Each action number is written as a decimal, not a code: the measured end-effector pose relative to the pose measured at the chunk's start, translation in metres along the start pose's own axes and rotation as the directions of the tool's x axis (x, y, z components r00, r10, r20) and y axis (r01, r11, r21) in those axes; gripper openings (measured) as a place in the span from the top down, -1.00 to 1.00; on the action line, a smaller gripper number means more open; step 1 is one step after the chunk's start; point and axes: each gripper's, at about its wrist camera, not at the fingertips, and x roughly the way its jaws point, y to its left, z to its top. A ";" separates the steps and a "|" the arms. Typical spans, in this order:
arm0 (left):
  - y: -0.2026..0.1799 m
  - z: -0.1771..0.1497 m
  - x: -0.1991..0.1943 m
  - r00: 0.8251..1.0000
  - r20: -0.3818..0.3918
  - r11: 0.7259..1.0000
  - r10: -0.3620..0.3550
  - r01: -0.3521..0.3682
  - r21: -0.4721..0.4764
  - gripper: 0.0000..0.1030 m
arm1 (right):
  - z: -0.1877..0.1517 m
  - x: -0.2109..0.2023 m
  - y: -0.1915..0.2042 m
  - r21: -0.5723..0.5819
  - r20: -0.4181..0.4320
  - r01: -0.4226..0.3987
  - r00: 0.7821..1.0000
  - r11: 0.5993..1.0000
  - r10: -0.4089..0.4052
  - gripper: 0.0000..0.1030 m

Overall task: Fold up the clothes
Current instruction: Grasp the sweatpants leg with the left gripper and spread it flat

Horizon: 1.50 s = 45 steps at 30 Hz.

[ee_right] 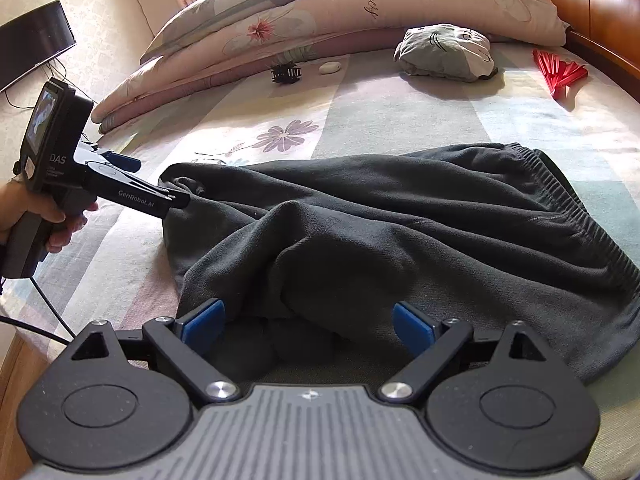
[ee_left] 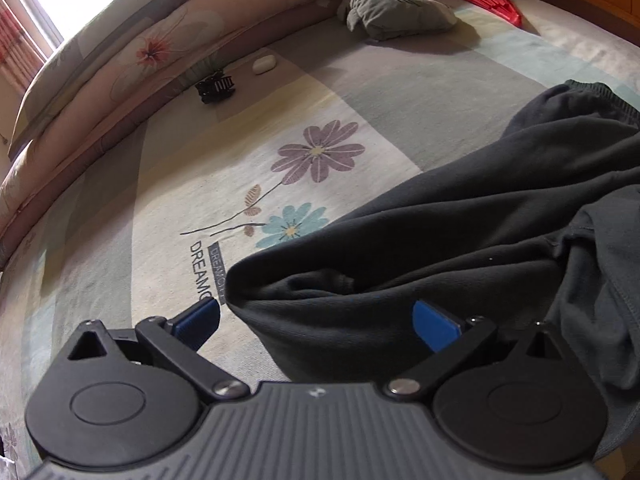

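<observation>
Sunlit bed [ee_right: 400, 104] carries our limp, thick trousers [ee_right: 400, 220]; both grippers [ee_left: 316, 316] [ee_right: 308, 320] spread; we'd pinch its ribbed waistband [ee_right: 560, 196].

trousers [ee_right: 400, 216]: dark grey | bedsheet [ee_right: 400, 112]: pale blocks, purple and blue flowers | quilt [ee_right: 320, 28]: pink, floral | cushion [ee_right: 444, 52]: grey, cartoon face | fan [ee_right: 560, 72]: red | fingers [ee_right: 204, 322]: blue pads
</observation>
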 end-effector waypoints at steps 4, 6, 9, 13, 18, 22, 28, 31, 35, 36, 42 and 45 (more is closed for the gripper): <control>-0.014 0.007 -0.001 0.999 0.004 0.998 -0.053 0.053 -0.033 -0.99 | -0.002 -0.003 0.002 0.000 0.006 -0.010 1.000 1.000 0.010 -0.84; -0.018 0.014 0.006 0.998 -0.001 0.995 -0.061 0.061 -0.078 -0.99 | -0.004 -0.005 0.001 0.003 0.011 -0.009 1.000 1.000 0.009 -0.84; -0.029 0.021 0.023 0.997 -0.019 0.990 -0.075 0.072 -0.124 -0.99 | -0.005 -0.006 -0.001 0.021 0.010 -0.010 1.000 1.000 0.010 -0.85; -0.043 0.014 0.043 0.997 -0.069 0.991 -0.040 0.031 -0.127 -0.99 | -0.006 -0.009 -0.002 0.028 0.015 -0.002 1.000 1.000 0.002 -0.86; -0.044 -0.015 0.033 0.996 -0.077 0.994 -0.048 0.040 -0.104 -0.99 | -0.008 -0.015 -0.007 0.030 0.026 0.015 1.000 0.999 -0.015 -0.90; -0.022 -0.033 0.025 0.993 -0.092 0.985 -0.079 0.063 -0.163 -1.00 | -0.010 -0.013 -0.010 0.048 0.020 0.012 1.000 0.999 -0.013 -0.91; 0.008 -0.044 0.017 0.990 -0.123 0.969 -0.075 0.043 -0.241 -0.99 | -0.011 -0.017 -0.003 0.024 0.031 0.002 1.000 1.000 -0.003 -0.91; 0.020 -0.046 0.013 0.989 -0.111 0.945 -0.101 0.060 -0.321 -0.99 | -0.011 -0.018 -0.004 0.038 0.039 -0.002 0.999 0.999 0.001 -0.91; 0.012 -0.029 0.011 0.993 -0.058 0.932 -0.107 0.080 -0.353 -0.99 | -0.011 -0.015 0.002 0.030 0.034 -0.008 0.999 1.000 0.007 -0.91; 0.009 -0.024 0.013 0.993 -0.045 0.929 -0.110 0.086 -0.360 -0.99 | -0.011 -0.014 0.003 0.028 0.033 -0.010 0.999 1.000 0.009 -0.91; -0.007 -0.025 0.034 0.992 -0.126 0.956 -0.033 -0.006 -0.295 -0.99 | -0.013 -0.016 0.004 0.028 0.032 -0.002 0.999 1.000 0.001 -0.91; -0.004 -0.034 0.034 0.986 -0.163 0.962 -0.022 -0.023 -0.273 -0.99 | -0.013 -0.020 -0.001 0.035 0.040 0.006 0.999 0.999 -0.007 -0.92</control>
